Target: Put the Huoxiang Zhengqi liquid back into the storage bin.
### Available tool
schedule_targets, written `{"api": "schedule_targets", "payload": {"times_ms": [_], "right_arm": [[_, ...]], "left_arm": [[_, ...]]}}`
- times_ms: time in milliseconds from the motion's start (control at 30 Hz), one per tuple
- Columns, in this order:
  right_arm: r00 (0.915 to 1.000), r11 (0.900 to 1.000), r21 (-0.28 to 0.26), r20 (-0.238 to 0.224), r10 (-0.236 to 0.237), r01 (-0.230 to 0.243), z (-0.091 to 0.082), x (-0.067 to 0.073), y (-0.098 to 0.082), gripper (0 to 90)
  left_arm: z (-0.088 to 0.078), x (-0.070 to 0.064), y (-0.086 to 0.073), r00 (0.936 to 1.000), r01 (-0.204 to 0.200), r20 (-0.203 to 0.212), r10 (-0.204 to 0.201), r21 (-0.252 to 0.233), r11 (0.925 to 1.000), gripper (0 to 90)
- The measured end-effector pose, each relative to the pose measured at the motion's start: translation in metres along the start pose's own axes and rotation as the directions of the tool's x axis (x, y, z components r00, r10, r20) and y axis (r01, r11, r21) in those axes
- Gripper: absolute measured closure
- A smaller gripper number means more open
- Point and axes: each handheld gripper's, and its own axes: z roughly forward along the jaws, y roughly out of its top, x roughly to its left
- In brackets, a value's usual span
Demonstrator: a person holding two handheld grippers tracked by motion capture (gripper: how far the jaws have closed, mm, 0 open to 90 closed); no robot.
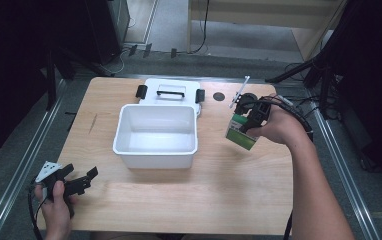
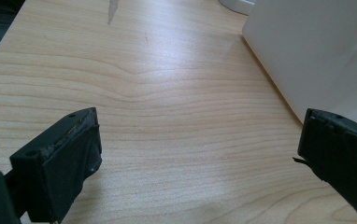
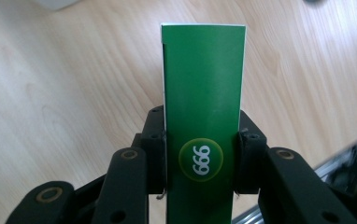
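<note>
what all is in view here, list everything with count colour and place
storage box: 1, white, open and empty, middle of table
lid: 1, white with black handle and latches, flat behind the box
carton: 1, green with white 999 logo, held above the table right of the box
table: 1, light wood, under everything
round hole: 1, dark, far side of table
left gripper: 1, black, open, near left corner
right gripper: 1, black, shut on the carton
hands: 2, one per gripper
</note>
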Motion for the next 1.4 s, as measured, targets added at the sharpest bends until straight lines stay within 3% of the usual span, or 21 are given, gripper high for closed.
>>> {"api": "schedule_targets", "payload": {"times_ms": [33, 167, 333, 433, 500, 533, 567, 600, 967, 1033, 1400], "right_arm": [[0.9971, 0.997, -0.024, -0.022, -0.073, 0.073, -0.002, 0.000, 0.002, 64.8], [0.9975, 0.997, -0.057, -0.034, -0.062, 0.060, -0.006, -0.002, 0.008, 64.9], [0.9946, 0.992, -0.072, -0.023, -0.101, 0.100, -0.013, -0.003, 0.011, 64.9], [0.9815, 0.979, -0.078, -0.004, -0.191, 0.190, -0.023, -0.001, 0.015, 64.9], [0.9667, 0.964, -0.078, 0.002, -0.256, 0.255, -0.028, 0.001, 0.017, 64.9], [0.9667, 0.964, -0.078, 0.002, -0.256, 0.255, -0.028, 0.001, 0.017, 64.9], [0.9547, 0.952, -0.078, -0.003, -0.297, 0.296, -0.033, 0.002, 0.020, 64.9], [0.9502, 0.947, -0.080, -0.002, -0.312, 0.310, -0.036, 0.003, 0.022, 64.8], [0.9386, 0.932, -0.114, 0.001, -0.345, 0.343, -0.063, 0.007, 0.045, 64.8], [0.9308, 0.924, -0.117, -0.001, -0.366, 0.363, -0.070, 0.009, 0.054, 64.8], [0.9155, 0.908, -0.123, 0.006, -0.402, 0.400, -0.086, 0.027, 0.091, 64.8]], "left_arm": [[0.000, 0.000, 0.000, 1.0000, 0.000, 0.000, 0.000, 0.000, 1.0000, 0.6], [0.000, 0.000, 0.000, 1.0000, 0.000, 0.002, 0.000, -0.001, 1.0000, 0.6], [0.000, 0.000, 0.000, 1.0000, 0.000, 0.002, 0.000, -0.001, 1.0000, 0.6], [0.000, 0.000, 0.000, 1.0000, 0.001, 0.001, -0.001, -0.002, 1.0000, 0.6], [0.000, 0.000, 0.000, 1.0000, 0.002, 0.000, -0.002, -0.003, 1.0000, 0.6], [0.000, 0.000, 0.000, 1.0000, 0.002, 0.000, -0.002, -0.003, 1.0000, 0.6], [0.000, 0.000, 0.000, 1.0000, 0.001, 0.001, -0.001, -0.002, 1.0000, 0.6], [0.000, 0.000, 0.000, 1.0000, 0.002, 0.000, -0.002, -0.003, 1.0000, 0.6], [0.000, 0.000, 0.000, 1.0000, 0.003, 0.002, -0.003, 0.000, 1.0000, 0.6], [0.000, 0.000, 0.000, 1.0000, 0.004, 0.001, -0.004, 0.000, 1.0000, 0.6], [0.000, 0.001, 0.000, 1.0000, 0.007, 0.002, -0.007, 0.000, 1.0000, 0.6]]}}
